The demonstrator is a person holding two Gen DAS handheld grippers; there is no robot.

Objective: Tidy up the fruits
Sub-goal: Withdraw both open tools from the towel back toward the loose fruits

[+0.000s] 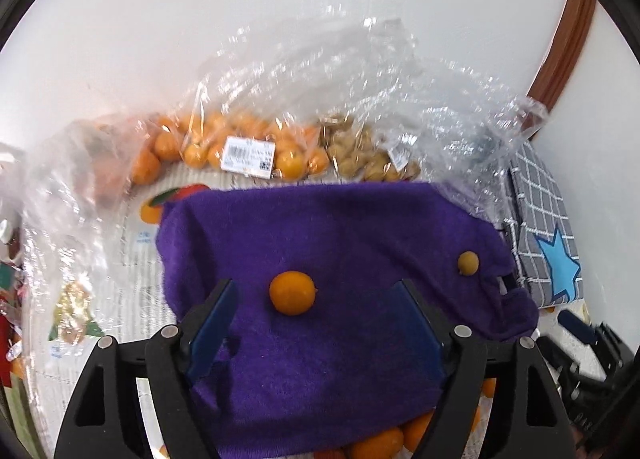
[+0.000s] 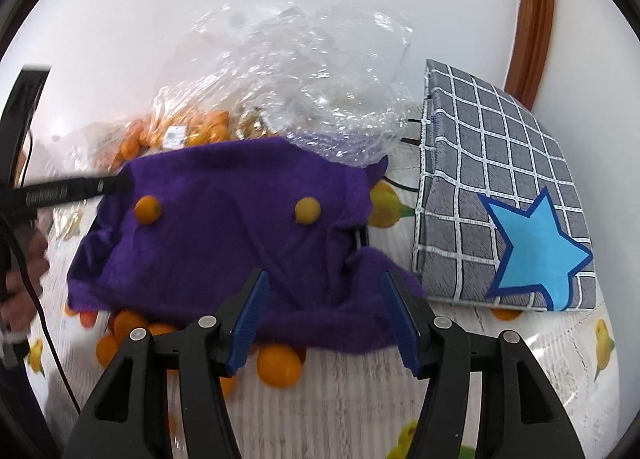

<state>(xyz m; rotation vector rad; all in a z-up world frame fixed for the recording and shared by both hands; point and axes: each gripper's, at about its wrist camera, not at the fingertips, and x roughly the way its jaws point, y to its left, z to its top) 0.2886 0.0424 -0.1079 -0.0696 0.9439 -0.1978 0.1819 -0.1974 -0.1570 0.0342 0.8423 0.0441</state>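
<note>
A purple towel lies spread over the table. Two small fruits rest on it: an orange one and a yellower one. In the right wrist view the orange one sits left and the yellower one right on the same towel. My left gripper hovers open above the towel, with the orange fruit just beyond its fingertips and untouched. My right gripper stands open over the towel's near edge, its pads pressing on nothing.
Clear plastic bags at the back hold oranges and tan fruits. A grey checked bag with a blue star stands right of the towel. Loose oranges lie by the towel's near edge. A hand shows at far left.
</note>
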